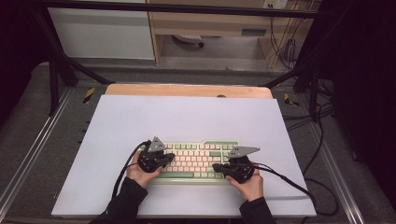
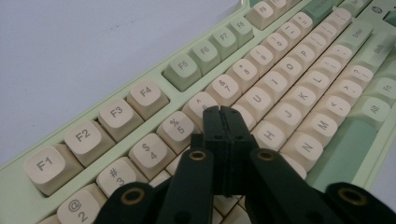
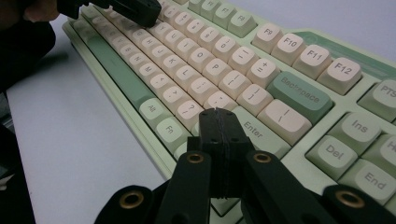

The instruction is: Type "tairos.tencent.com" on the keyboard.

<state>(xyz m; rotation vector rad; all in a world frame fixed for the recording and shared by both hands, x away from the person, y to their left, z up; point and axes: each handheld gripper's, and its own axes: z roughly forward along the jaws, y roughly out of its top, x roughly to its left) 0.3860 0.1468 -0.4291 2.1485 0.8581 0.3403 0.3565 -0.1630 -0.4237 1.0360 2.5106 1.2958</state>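
Your keyboard (image 1: 198,160) lies flat toward six o'clock on the white mat (image 1: 187,116), long side running from nine to three. It has a pale green case, cream keys (image 2: 144,95) and darker green keys such as Backspace (image 3: 299,95) and the space bar (image 3: 119,70).

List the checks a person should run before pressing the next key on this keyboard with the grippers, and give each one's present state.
1. Left gripper jaws closed to one tip: ok.
2. Right gripper jaws closed to one tip: ok.
3. Left tip over the keyboard letter rows, near the 6 key: ok.
4. Right tip near the Enter key: ok.
5. Either tip already touching a key: cannot tell.
6. Keyboard flat on the white table sheet: ok.
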